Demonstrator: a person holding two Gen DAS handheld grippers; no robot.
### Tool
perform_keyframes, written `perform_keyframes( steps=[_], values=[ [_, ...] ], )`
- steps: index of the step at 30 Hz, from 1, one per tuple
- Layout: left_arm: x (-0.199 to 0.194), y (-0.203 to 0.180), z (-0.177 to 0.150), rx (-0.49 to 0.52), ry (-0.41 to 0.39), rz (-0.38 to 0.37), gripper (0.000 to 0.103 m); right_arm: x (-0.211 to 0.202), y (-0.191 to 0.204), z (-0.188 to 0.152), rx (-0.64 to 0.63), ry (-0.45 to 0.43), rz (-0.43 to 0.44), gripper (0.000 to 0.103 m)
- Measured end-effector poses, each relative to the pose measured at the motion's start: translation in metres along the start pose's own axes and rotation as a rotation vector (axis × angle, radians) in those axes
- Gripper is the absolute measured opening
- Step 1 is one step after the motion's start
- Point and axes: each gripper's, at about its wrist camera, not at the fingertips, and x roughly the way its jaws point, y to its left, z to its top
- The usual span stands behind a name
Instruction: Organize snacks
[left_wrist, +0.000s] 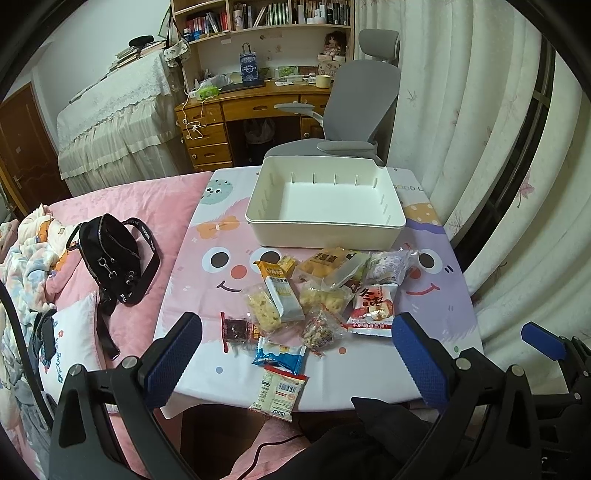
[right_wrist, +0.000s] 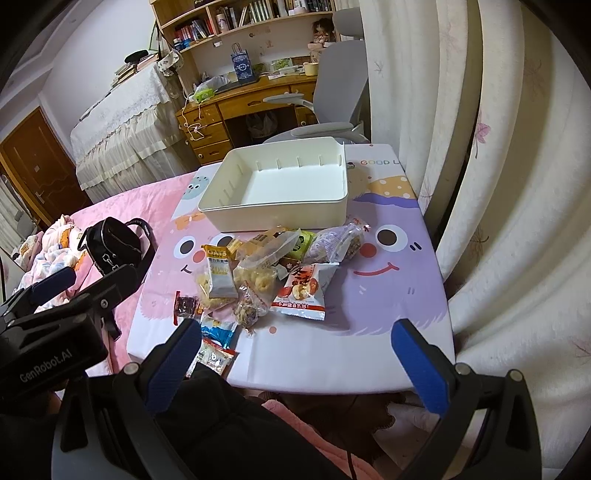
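Because the slick printed table (left_wrist: 436, 325) is small and perches on a soft pink bed (left_wrist: 155, 206), we judge that a clumsy push could tip it or sweep packets off its near edge, where the barcoded wafer pack (left_wrist: 279, 391) already overhangs. We hold the left gripper (left_wrist: 295, 354) and right gripper (right_wrist: 295, 356) with jaws spread wide and empty, near of the pile. Far of the crinkly, glossy snacks (left_wrist: 317, 295), which may slip or crush under ribbed blue pads (left_wrist: 421, 362), sits the rigid, smooth white bin (left_wrist: 325, 221), empty, slotted inside.
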Motion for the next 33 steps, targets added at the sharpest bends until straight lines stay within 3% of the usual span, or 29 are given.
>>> perform_keyframes(
  steps=[22, 33],
  values=[
    [-0.002, 0.002, -0.003, 0.007, 0.007, -0.008, 0.102, 0.007, -0.007, -0.002, 0.003, 0.025, 0.024, 0.103],
    [0.002, 0.025, 0.002, -0.002, 0.027, 0.031, 0.102, 0.010, 0.000, -0.002, 0.010, 0.034, 0.018, 0.103]
  ],
)
